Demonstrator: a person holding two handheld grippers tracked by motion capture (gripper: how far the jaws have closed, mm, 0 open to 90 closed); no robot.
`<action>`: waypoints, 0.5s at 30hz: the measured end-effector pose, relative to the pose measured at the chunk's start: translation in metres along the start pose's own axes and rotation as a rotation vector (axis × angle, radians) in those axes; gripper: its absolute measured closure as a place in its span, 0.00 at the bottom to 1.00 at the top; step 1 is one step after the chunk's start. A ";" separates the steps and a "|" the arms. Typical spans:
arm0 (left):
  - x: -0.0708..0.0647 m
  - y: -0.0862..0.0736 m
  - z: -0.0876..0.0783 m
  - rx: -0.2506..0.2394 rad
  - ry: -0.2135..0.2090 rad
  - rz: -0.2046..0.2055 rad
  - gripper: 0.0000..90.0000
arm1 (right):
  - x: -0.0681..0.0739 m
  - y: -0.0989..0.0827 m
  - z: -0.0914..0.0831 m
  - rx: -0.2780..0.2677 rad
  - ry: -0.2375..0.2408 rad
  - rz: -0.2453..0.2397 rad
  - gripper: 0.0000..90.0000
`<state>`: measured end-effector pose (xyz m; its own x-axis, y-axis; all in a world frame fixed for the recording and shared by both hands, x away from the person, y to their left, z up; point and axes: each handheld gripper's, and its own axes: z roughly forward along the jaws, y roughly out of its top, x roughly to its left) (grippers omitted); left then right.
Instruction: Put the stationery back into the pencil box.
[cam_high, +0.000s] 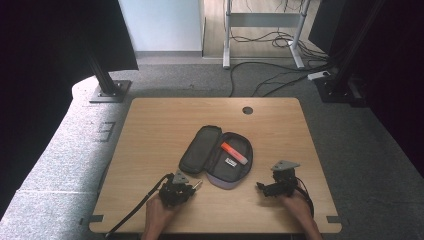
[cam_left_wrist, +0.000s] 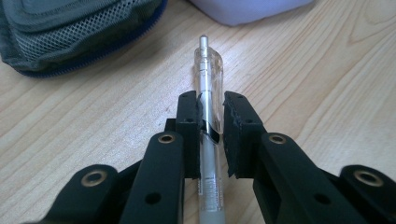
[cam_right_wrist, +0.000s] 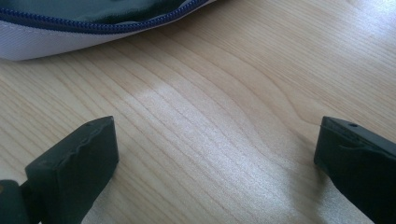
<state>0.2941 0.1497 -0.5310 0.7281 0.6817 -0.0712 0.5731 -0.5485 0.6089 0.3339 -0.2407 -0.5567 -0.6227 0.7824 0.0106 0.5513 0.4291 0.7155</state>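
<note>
Left gripper (cam_left_wrist: 208, 116) clamped on a clear pen (cam_left_wrist: 208, 74), near-left on the bench (cam_high: 150, 125), tip aimed at the open pencil case (cam_high: 217, 155). Right gripper (cam_right_wrist: 215, 154) spread wide, empty, just right of the case. Best to lift clear of the zipper rim, then drop in beside the orange marker (cam_high: 234, 152). Loads of bare wood around, near edge close to both hands.

The clear pen (cam_left_wrist: 208, 93) ran out of the left gripper view's bottom edge behind the left gripper (cam_left_wrist: 209, 135), its middle hidden between the pads. Beyond the tongs, the pencil case (cam_left_wrist: 70, 32) was cut off at the top edge. The label (cam_high: 231, 161) inside the case was too small to read.
</note>
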 end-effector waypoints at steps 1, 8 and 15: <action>0.000 -0.001 0.001 -0.005 0.003 0.003 0.85 | 0.000 0.000 0.000 0.000 0.000 -0.001 0.00; 0.000 -0.004 -0.001 -0.016 0.011 0.021 0.80 | 0.000 0.000 0.000 0.001 0.001 -0.001 0.00; 0.003 -0.013 -0.013 -0.032 0.015 0.010 0.75 | 0.000 0.000 0.000 0.001 0.001 -0.001 0.00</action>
<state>0.2837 0.1652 -0.5290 0.7275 0.6840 -0.0531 0.5537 -0.5397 0.6342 0.3338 -0.2406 -0.5567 -0.6237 0.7816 0.0103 0.5511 0.4303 0.7149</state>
